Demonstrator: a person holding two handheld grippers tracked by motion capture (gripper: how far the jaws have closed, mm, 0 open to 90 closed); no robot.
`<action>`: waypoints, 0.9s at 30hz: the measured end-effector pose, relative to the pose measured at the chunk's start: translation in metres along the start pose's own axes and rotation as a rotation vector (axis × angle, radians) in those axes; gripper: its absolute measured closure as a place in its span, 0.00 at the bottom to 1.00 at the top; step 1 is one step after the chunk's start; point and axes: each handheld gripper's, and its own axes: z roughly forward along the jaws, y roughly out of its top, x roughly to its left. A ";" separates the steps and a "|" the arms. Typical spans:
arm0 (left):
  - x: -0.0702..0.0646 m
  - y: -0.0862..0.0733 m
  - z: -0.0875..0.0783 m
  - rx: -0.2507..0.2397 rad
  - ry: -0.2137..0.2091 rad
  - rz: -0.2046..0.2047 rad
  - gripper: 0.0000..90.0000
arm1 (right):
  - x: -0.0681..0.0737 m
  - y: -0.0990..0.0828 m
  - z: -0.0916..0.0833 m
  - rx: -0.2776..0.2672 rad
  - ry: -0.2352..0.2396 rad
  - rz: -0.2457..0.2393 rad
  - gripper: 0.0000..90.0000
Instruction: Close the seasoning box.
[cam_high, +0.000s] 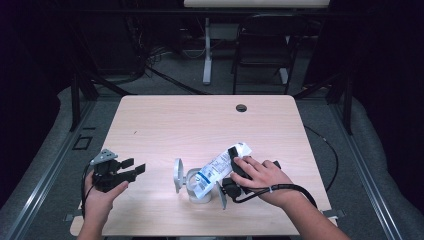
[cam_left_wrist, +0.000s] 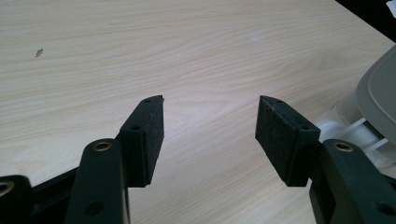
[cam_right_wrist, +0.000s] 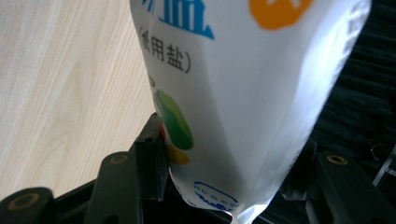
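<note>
A white salt bag (cam_high: 220, 166) with blue print lies tilted, its lower end over the mouth of a small white container (cam_high: 196, 189) whose round lid (cam_high: 177, 175) stands open. My right gripper (cam_high: 234, 153) is shut on the bag's upper end; in the right gripper view the bag (cam_right_wrist: 243, 70) sits between both jaws of that gripper (cam_right_wrist: 229, 149). My left gripper (cam_high: 135, 166) hovers open to the left of the container, with nothing in it. In the left gripper view that gripper (cam_left_wrist: 210, 126) is over bare wood, and the container (cam_left_wrist: 348, 123) and its grey lid (cam_left_wrist: 378, 88) show at the right edge.
The light wooden table (cam_high: 200, 120) has a small dark cable hole (cam_high: 241, 107) near its far edge. A black chair (cam_high: 262, 45) and a white desk leg (cam_high: 207, 50) stand beyond it. Metal rails (cam_high: 45, 170) run along the floor on both sides.
</note>
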 end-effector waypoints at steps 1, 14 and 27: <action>0.000 0.000 0.000 0.003 -0.001 0.001 0.47 | 0.000 0.000 0.000 -0.001 0.001 0.000 0.52; 0.001 0.000 -0.001 0.007 -0.001 0.002 0.47 | -0.001 0.000 -0.001 0.005 0.005 -0.002 0.53; 0.001 0.000 -0.001 0.005 0.003 0.000 0.47 | -0.001 0.000 -0.002 0.001 0.012 0.002 0.54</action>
